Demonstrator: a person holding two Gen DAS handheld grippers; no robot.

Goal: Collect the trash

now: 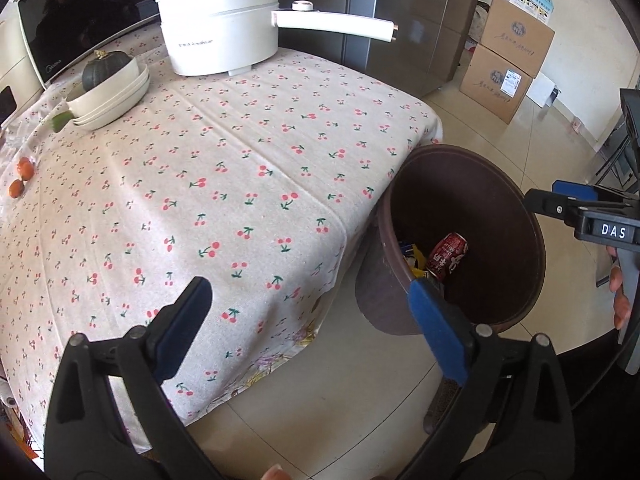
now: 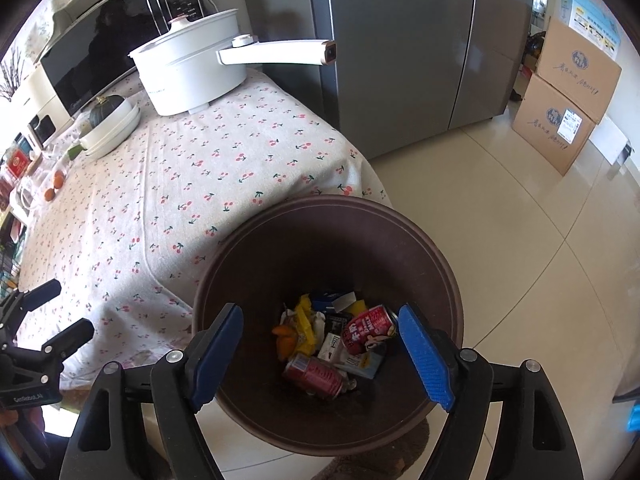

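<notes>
A dark brown trash bin point(image 2: 424, 240) stands on the floor beside the table; it also shows in the left wrist view point(image 1: 516, 216). Inside lie two red cans point(image 2: 370, 326), yellow wrappers point(image 2: 304, 320) and paper scraps. One red can point(image 1: 446, 256) shows in the left wrist view. My right gripper point(image 2: 320, 344) is open and empty, right above the bin's mouth. My left gripper point(image 1: 310, 316) is open and empty, over the table's corner next to the bin.
The table with a cherry-print cloth point(image 1: 224, 168) holds a white electric pot point(image 1: 220, 24), stacked white dishes with a green squash point(image 1: 108, 88), small oranges point(image 1: 22, 176) and a microwave point(image 2: 92, 64). A grey fridge point(image 2: 400, 48) and cardboard boxes point(image 2: 568, 92) stand behind.
</notes>
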